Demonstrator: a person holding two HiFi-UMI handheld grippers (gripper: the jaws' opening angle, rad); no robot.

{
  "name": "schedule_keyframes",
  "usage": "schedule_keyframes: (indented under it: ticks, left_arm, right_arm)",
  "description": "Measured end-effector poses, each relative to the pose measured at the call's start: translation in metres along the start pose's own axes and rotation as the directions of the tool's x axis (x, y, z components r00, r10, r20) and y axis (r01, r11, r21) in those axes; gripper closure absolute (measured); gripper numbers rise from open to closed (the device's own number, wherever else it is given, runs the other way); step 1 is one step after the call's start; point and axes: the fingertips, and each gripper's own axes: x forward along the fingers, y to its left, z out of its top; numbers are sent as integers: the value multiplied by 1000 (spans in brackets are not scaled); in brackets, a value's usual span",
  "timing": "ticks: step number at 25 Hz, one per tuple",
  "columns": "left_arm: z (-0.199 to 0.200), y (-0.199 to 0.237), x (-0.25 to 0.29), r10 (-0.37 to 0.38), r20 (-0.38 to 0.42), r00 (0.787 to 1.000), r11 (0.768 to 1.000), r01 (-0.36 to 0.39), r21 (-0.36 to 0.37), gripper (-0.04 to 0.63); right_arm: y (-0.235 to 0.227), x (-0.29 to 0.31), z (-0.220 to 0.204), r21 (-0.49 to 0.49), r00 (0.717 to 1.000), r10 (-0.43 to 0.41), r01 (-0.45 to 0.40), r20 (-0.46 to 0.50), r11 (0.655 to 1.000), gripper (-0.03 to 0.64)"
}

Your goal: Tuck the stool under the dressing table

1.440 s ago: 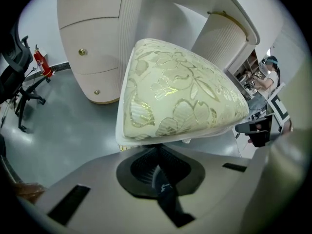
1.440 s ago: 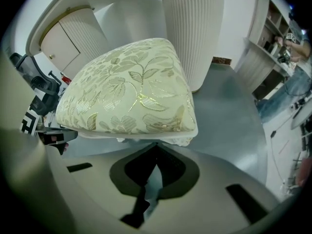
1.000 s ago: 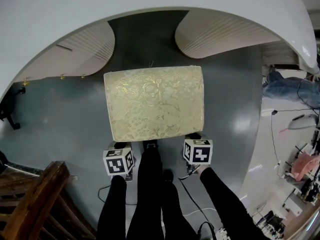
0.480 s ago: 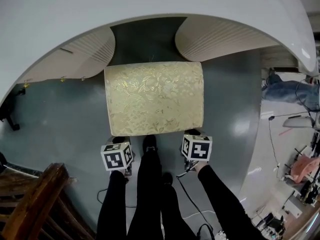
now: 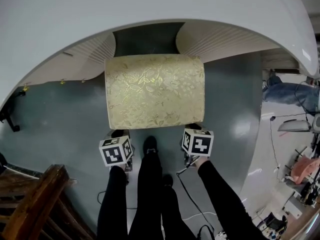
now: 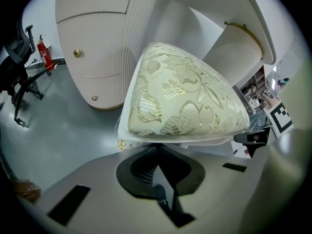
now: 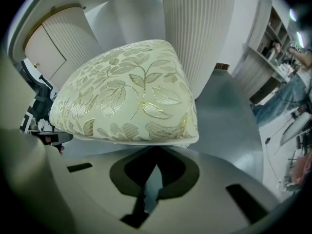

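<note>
The stool (image 5: 154,90), topped by a cream cushion with gold flowers, stands on the grey floor with its far edge under the white dressing table (image 5: 150,4), between the two ribbed pedestals (image 5: 75,59). My left gripper (image 5: 119,134) is at the stool's near left corner and my right gripper (image 5: 192,129) at its near right corner. In the left gripper view the cushion (image 6: 185,101) fills the middle, and the left gripper (image 6: 157,147) is closed on the rim under it. The right gripper (image 7: 155,150) is likewise closed under the cushion (image 7: 126,91).
A dark wooden piece of furniture (image 5: 35,199) stands at the near left. A black office chair base (image 5: 7,111) is at the far left, with a fire extinguisher (image 6: 43,57) behind it. Cables (image 5: 192,204) trail by my legs. A person in jeans (image 5: 292,91) is at the right.
The stool has slid away from me, its far edge now under the table top. Both grippers have followed it forward, still at the near corners.
</note>
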Motion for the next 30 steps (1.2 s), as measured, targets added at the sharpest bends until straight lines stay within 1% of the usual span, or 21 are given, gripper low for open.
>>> schedule_keyframes:
  ticks: [3, 8, 12, 15, 18, 21, 27, 30]
  left_arm:
    - [0, -2, 0, -14, 7, 1000, 1000, 14, -11, 588]
    - [-1, -8, 2, -36, -1, 999, 998, 36, 45, 588]
    - [-2, -8, 0, -31, 18, 999, 999, 30, 35, 588]
    - [-2, -8, 2, -29, 22, 999, 998, 27, 48, 588]
    - [23, -5, 9, -25, 27, 999, 998, 24, 57, 588]
    - [52, -3, 16, -24, 37, 999, 999, 22, 47, 588]
    - [73, -5, 24, -23, 50, 999, 1000, 22, 20, 588]
    - [81, -4, 25, -26, 52, 998, 1000, 25, 19, 588]
  right_arm:
    - [-2, 1, 3, -15, 1000, -11, 11, 1, 1000, 612]
    - [-7, 5, 11, -38, 1000, -26, 27, 14, 999, 612]
    - [-7, 1, 13, -51, 999, -27, 29, 31, 998, 612]
    - [-7, 2, 13, -56, 999, -21, 23, 42, 998, 612]
    - [-1, 6, 37, -56, 998, -11, 14, 55, 998, 612]
    - [3, 9, 64, -61, 998, -4, 8, 70, 998, 612]
    - [3, 12, 85, -62, 996, 0, 5, 89, 998, 612]
    - [5, 13, 92, -57, 996, -2, 7, 87, 998, 612]
